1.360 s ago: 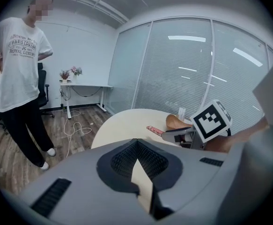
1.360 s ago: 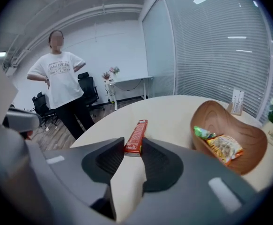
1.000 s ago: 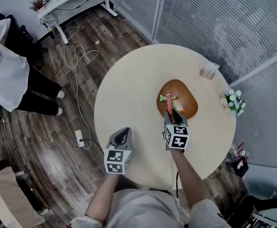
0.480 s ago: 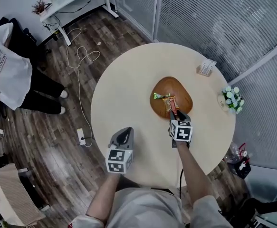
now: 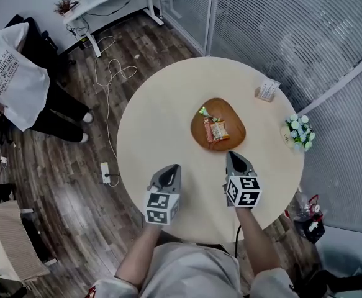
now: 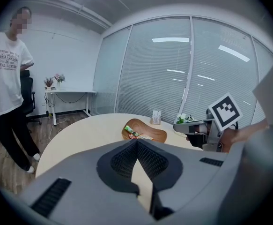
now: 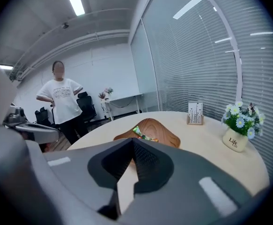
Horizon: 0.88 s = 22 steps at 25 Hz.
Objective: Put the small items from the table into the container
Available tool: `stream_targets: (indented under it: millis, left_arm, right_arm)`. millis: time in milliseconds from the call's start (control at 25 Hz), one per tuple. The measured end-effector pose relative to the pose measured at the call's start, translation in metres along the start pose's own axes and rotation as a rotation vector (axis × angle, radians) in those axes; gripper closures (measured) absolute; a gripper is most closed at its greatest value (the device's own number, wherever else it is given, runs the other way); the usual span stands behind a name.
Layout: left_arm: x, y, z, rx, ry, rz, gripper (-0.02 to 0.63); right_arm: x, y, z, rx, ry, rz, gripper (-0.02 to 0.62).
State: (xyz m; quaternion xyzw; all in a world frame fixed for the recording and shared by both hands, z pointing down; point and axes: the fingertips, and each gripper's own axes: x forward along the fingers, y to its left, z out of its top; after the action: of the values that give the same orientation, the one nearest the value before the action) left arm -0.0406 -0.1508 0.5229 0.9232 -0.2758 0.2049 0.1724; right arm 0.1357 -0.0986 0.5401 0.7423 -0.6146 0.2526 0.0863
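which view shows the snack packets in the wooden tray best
The head view: it looks straight down on the snack packets lying in the wooden tray, spread out in plain sight. Both gripper views show them small, from a low angle, bunched together.

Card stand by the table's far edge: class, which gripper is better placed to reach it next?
Likely right. The card stand sits on the right gripper's side of the wooden tray; the left gripper would have to cross the tray.
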Motion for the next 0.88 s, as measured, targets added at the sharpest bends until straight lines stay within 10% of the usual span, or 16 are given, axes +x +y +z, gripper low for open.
stream_targets:
  millis: [880]
  left_arm:
    - [-0.050,-0.106,-0.053,-0.023,-0.009,0.064,0.600]
  right_arm:
    - [-0.122,0.028,-0.066,-0.016,0.061,0.153,0.594]
